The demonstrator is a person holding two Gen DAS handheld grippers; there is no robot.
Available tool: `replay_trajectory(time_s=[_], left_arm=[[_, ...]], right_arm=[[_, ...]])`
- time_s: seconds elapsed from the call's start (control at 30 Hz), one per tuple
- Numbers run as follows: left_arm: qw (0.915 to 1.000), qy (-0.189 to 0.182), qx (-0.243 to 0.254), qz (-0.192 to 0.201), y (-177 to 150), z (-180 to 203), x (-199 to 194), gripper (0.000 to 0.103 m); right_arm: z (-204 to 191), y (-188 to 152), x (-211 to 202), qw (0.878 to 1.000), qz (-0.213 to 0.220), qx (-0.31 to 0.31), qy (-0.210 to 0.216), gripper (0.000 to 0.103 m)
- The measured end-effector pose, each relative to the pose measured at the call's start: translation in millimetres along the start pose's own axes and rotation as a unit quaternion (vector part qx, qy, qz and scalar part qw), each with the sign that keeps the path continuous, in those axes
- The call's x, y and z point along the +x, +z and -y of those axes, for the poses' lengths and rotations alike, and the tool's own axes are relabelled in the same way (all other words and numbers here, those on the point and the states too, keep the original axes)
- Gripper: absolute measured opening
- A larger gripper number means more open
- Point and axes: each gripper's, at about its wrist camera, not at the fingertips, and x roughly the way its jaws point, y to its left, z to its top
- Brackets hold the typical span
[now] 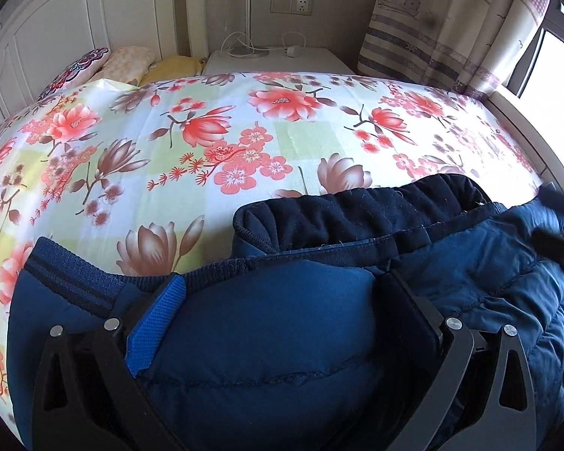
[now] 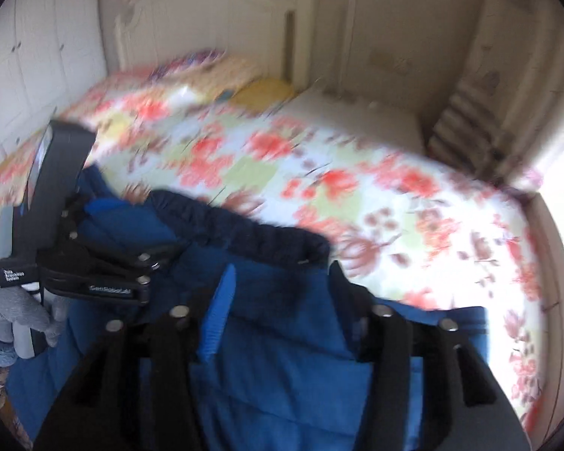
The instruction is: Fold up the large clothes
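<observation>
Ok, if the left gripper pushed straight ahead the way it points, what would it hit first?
The left gripper already straddles the blue padded jacket; straight on it likely meets the jacket's dark collar, then the floral bedspread.

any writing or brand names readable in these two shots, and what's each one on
"GenRobot.AI": white lettering on the black linkage of the left gripper, seen in the right wrist view; slightly blurred, so the reading is approximate.
Three small white lines on the black handle label of that gripper: perhaps "Data Acquisition System", too small to be sure.
Left wrist view: no text. The curtain bears drawings only.
</observation>
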Motion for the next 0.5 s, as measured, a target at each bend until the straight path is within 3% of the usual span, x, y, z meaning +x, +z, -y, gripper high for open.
replay_trajectory(time_s=[0.07,0.1,0.13,0.2,0.23,0.33,0.43,0.5], left_arm=[[1.0,0.0,0.0,0.0,-0.1,-0.2,0.3,0.099],[1.0,-0.006,-0.003,0.0,-0.1,-1.2,-0.2,0.099],[0.9999,-0.011,-0.007,0.001,-0.1,-2.9,-0.6,0.099],[0.9999,-0.012,-0.008,0.001,-0.2,-3.4,-0.4,0.099],[0.9999,-0.01,-0.006,0.0,0.0,-2.4,-0.1,0.099],[0.9999,-0.009,-0.006,0.001,-1.4,-5.5,-1.6,0.099],[0.9999,-0.01,-0.007,0.002,-0.9,-4.2,-2.2,0.099],[1.0,-0.004,-0.005,0.005,-0.9,-1.7,-3.6,0.099]], right_arm=[[24.0,-19.3,17.7,0.998,-0.033,0.01,-0.053,0.059],[38.5,-30.4,28.9,0.998,-0.044,0.036,-0.032,0.067],[53.7,-36.0,31.2,0.996,-0.039,0.08,0.007,0.066],[66.1,-34.4,28.2,0.993,-0.037,0.108,0.021,0.064],[68.2,-33.0,23.6,0.993,-0.032,0.11,0.012,0.059],[86.6,-36.1,-5.1,0.988,0.02,0.143,-0.048,0.057],[97.9,-52.0,29.0,0.986,-0.042,0.162,-0.026,0.059],[94.6,-48.5,35.7,0.986,-0.052,0.151,-0.04,0.06]])
